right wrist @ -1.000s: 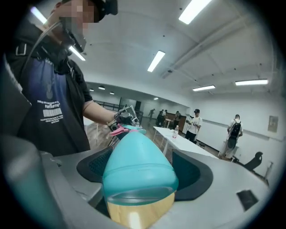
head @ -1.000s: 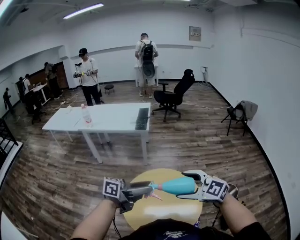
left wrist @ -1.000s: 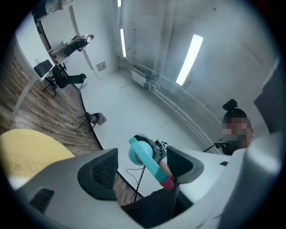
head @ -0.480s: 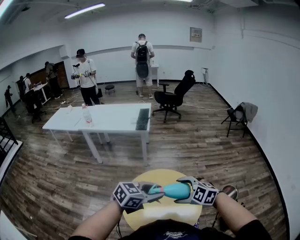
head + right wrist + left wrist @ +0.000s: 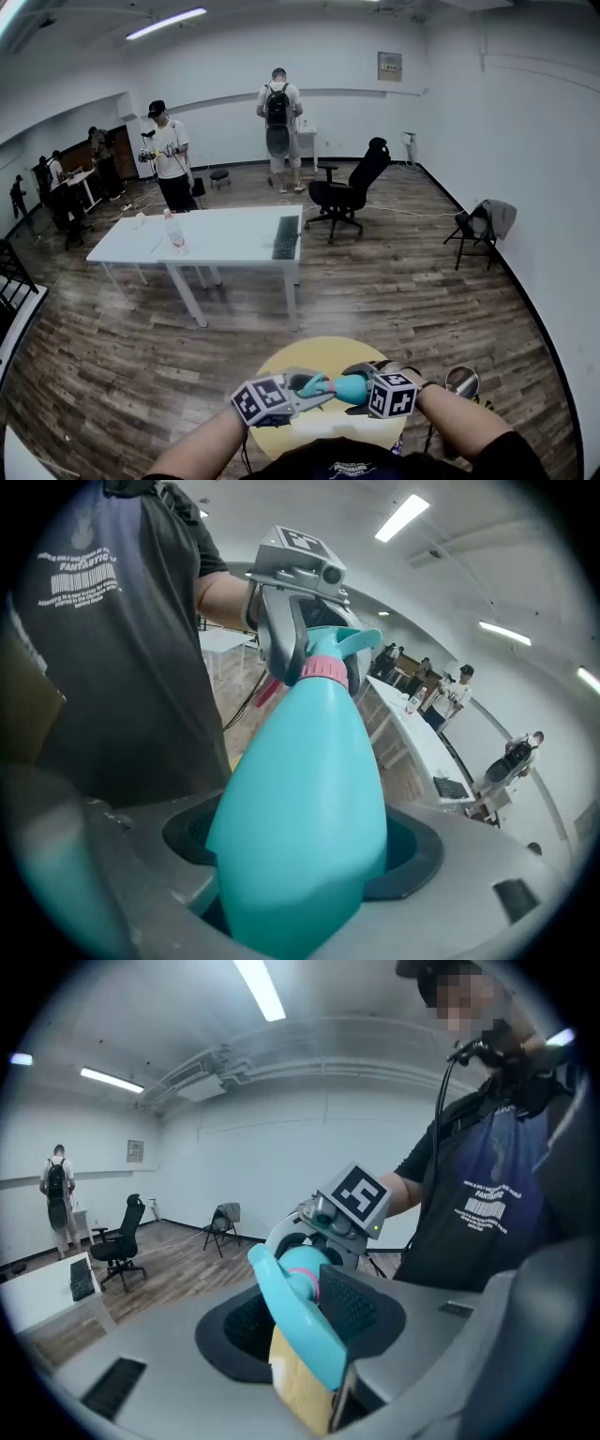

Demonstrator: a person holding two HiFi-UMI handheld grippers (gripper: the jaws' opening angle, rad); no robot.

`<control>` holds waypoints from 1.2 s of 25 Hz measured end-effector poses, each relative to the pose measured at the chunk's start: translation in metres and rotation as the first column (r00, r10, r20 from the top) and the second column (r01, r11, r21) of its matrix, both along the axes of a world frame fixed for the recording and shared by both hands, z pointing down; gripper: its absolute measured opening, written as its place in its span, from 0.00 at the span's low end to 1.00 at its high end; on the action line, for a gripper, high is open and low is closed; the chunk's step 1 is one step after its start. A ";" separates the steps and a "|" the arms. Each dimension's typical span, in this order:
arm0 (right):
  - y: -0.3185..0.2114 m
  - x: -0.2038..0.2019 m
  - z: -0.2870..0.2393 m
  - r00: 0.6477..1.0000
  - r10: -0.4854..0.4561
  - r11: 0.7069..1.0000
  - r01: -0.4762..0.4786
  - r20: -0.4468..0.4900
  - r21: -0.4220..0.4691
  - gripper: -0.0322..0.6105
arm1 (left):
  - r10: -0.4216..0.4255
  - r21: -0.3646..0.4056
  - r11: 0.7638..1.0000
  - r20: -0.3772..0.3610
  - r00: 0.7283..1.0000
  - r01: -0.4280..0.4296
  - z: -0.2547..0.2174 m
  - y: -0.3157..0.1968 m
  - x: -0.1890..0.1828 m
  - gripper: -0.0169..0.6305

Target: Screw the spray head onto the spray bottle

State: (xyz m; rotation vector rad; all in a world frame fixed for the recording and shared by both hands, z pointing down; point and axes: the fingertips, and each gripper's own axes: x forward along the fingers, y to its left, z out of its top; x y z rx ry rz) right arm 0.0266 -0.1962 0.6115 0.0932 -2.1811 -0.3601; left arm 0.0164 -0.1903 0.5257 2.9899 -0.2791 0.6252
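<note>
Spray bottle [image 5: 354,387], teal, lies level over the yellow round table [image 5: 319,352] in the head view, between left gripper [image 5: 300,385] and right gripper [image 5: 364,382]; a white desk [image 5: 216,234] stands well beyond across open floor. Left gripper view: the jaws, just closing, clamp the teal spray head [image 5: 298,1326]. Right gripper view: the jaws grip the bottle's body, and a pink collar [image 5: 323,670] rings its neck.

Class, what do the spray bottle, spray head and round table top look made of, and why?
Spray bottle: plastic, probably; opaque teal, smooth, soft sheen.
Spray head: plastic; moulded teal shell, pink collar.
Table top: pale yellow, matte; wood or laminate, unclear.
</note>
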 end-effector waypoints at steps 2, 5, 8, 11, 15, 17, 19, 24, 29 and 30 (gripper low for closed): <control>0.003 0.000 0.002 1.000 -0.012 0.999 0.012 -0.005 -0.037 0.70 | 0.002 0.011 1.000 0.030 1.000 -0.002 0.005 0.002 0.000 0.28; -0.001 0.002 0.003 0.999 -0.008 1.000 0.007 -0.040 -0.013 0.70 | -0.060 -0.104 0.993 -0.038 0.997 0.056 0.002 -0.005 -0.005 0.29; -0.012 0.027 0.014 0.992 0.033 0.999 -0.028 -0.120 0.044 0.70 | -0.206 -0.295 0.946 -0.223 0.953 0.136 -0.017 -0.027 -0.033 0.47; -0.016 0.056 0.025 0.987 0.100 0.995 -0.099 -0.123 0.017 0.70 | -0.349 -0.426 0.883 -0.317 0.882 0.196 -0.024 -0.047 -0.076 0.58; -0.012 0.049 0.022 0.989 0.094 0.995 -0.091 -0.114 0.030 0.70 | -0.257 -0.403 0.904 -0.240 0.936 0.145 -0.007 -0.030 -0.060 0.58; -0.007 0.027 0.014 0.993 0.041 0.998 -0.035 -0.111 0.056 0.70 | -0.144 -0.359 0.931 -0.178 0.973 0.072 0.003 -0.014 -0.022 0.58; -0.001 0.011 0.008 0.993 -0.013 0.998 0.020 -0.115 0.058 0.70 | -0.052 -0.274 0.962 -0.115 0.992 0.019 0.010 -0.001 0.008 0.41; 0.019 0.015 0.016 0.990 -0.080 0.996 0.076 -0.115 -0.041 0.70 | 0.103 0.010 0.995 0.068 0.992 -0.104 0.022 0.020 0.021 0.32; 0.016 0.011 0.013 0.992 -0.086 0.995 0.080 -0.091 -0.066 0.69 | 0.084 -0.018 0.996 0.052 0.995 -0.083 0.020 0.015 0.018 0.32; 0.014 0.010 0.013 0.993 -0.081 0.995 0.075 -0.083 -0.073 0.69 | 0.051 -0.054 0.997 0.020 0.999 -0.050 0.018 0.011 0.017 0.32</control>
